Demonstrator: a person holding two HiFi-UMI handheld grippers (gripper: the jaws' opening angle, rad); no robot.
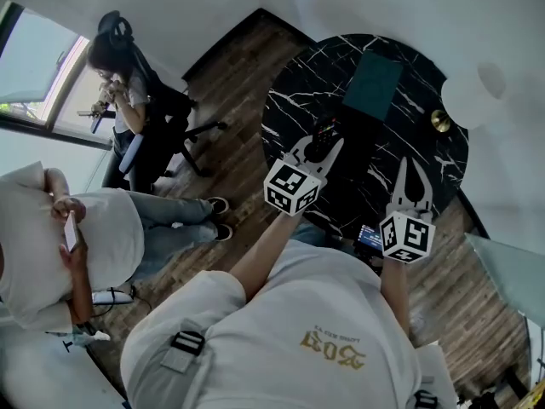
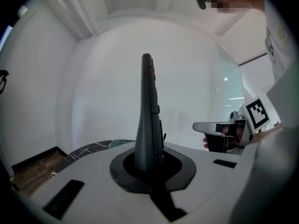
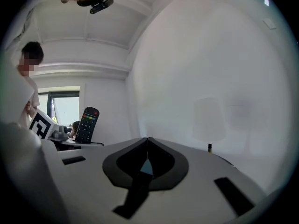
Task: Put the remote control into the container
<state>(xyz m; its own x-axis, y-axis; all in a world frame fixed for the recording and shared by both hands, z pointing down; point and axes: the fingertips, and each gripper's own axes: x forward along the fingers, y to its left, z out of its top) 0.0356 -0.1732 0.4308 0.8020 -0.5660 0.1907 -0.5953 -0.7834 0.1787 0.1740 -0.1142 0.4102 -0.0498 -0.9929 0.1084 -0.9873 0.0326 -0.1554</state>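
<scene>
Remote [image 2: 148, 120] is clamped in the left gripper [image 2: 150, 164], jaws squeezed tight on its lower end. It stands straight up out of them, edge-on to that gripper's camera, buttons facing right. From the head view it's up over the near part of the round black marble table [image 1: 289, 100], not in the container [image 1: 372, 82]. That's the teal rectangle lying flat on the table a bit further out. The right gripper [image 3: 147, 141] is closed with nothing in it, its jaw tips meeting in a point. It's held off to the right of the left one, over the table's near edge. Its camera catches the remote's button face, coloured keys up top. There's a small brass thing [image 1: 440, 120] near the table's right rim. Two other people are over on the left, one in an office chair [image 1: 166, 109], one looking at a phone [image 1: 71, 231].
</scene>
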